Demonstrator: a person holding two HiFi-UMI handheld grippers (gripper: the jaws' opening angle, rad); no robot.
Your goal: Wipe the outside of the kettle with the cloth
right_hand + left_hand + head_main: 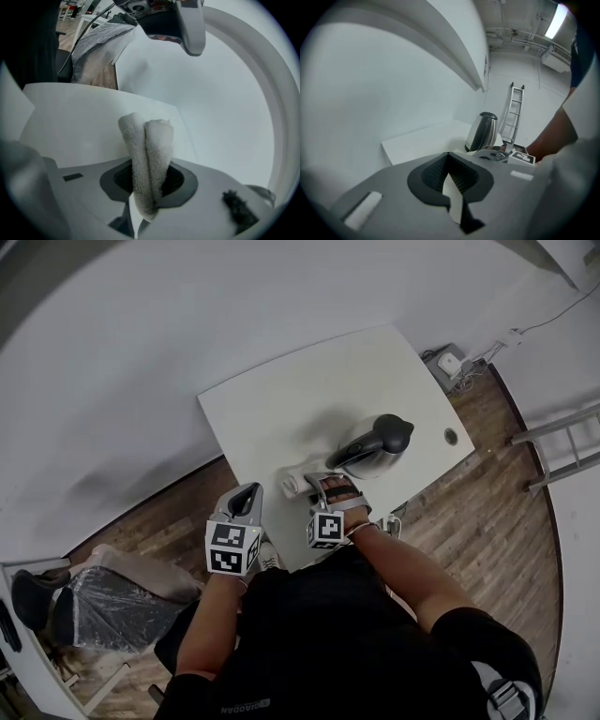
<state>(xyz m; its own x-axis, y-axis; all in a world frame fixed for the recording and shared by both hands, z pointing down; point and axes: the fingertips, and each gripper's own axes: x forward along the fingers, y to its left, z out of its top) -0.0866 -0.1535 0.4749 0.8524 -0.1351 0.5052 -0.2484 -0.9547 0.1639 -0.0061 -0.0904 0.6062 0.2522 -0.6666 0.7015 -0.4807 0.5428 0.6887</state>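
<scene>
The person stands at the near edge of a white table (pixel 272 409), a gripper in each hand. The left gripper (pixel 249 495) is held just off the table's near corner, over the wooden floor (pixel 469 512). Its jaws are pressed together with nothing between them, as its own view shows (pixel 449 161).

The right gripper (pixel 325 484) is over the table's near edge. In its own view (pixel 147 176) the jaws are clamped on a white cloth (pixel 149 150), folded double so that two thick rolls stand up out of the grip. From the head view the cloth (pixel 294 485) sticks out to the left of the gripper's tip, just above the tabletop.

Just beyond the right gripper stands the kettle (pixel 373 448), upright on the table, with a shiny metal body and a black lid and handle. The cloth sits beside it and a little apart from it. I cannot tell whether the gripper's body touches the kettle's base. The left gripper view shows the kettle (pixel 482 131) upright too.

To the person's left is a chair (pixel 108 606) wrapped in clear plastic. Farther off to the right, a metal ladder (pixel 565 442) stands by the wall.
</scene>
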